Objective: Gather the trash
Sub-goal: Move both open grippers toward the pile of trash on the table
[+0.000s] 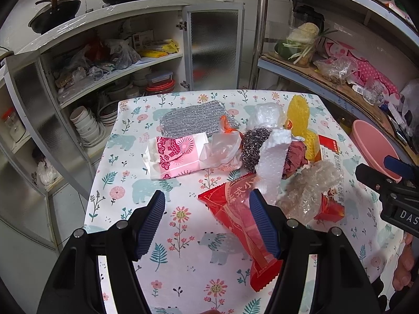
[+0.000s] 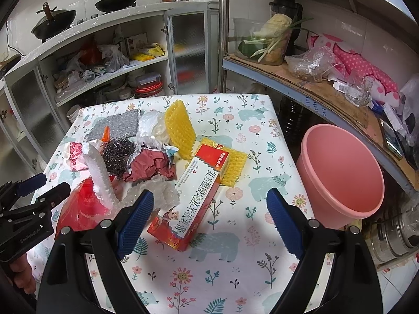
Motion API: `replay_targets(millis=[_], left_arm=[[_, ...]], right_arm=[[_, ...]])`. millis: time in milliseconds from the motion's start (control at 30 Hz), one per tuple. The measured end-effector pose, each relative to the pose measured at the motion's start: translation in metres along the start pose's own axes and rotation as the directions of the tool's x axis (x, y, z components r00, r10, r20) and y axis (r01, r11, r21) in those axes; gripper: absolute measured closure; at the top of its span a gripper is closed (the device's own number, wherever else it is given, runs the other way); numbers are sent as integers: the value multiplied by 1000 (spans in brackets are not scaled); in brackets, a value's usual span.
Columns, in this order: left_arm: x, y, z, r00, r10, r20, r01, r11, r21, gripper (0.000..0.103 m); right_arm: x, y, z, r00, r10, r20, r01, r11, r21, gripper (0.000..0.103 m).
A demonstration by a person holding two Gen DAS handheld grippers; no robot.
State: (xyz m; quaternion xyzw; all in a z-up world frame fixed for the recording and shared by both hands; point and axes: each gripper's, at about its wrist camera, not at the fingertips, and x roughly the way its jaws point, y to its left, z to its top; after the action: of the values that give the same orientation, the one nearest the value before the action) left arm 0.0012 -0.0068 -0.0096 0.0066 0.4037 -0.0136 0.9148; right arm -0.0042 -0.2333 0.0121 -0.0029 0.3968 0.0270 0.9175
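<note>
- Evidently you are at the very start — the pink bin (image 2: pixel 340 175), at right of the right wrist view beside the table's edge, looks empty as far as its inside shows, and nothing is in either tool.
- Your left gripper (image 1: pixel 207 225) is released, its blue pads spread wide low in the left wrist view; one pad overlaps the red wrapper (image 1: pixel 241 225) in the picture, though contact cannot be judged.
- Your right gripper (image 2: pixel 209 219) is likewise released, jaws wide apart over the red-and-white carton (image 2: pixel 196 196) at centre frame.
- Left to gather, all on the floral tablecloth (image 2: pixel 235 261): the carton, the wrapper, the yellow mesh sheets (image 2: pixel 180 130), a steel scourer (image 2: pixel 117 154), crumpled red paper (image 2: pixel 152 166), a white foam strip (image 2: pixel 99 172), clear film (image 2: pixel 154 193), a pink printed bag (image 1: pixel 175 157), a silver padded sheet (image 1: pixel 193 117).
- Obstacles — the pieces overlap in one heap, so you will likely drag neighbours; the two tools sit near each other at mid-left.
</note>
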Motion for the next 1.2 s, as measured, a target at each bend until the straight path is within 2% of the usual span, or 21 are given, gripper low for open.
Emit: replay_targets(millis=[1200], left_arm=[[-1, -19, -3, 999, -40, -7, 40, 996, 77, 37]], right_arm=[[-9, -9, 1, 1000, -9, 6, 9, 999, 46, 14]])
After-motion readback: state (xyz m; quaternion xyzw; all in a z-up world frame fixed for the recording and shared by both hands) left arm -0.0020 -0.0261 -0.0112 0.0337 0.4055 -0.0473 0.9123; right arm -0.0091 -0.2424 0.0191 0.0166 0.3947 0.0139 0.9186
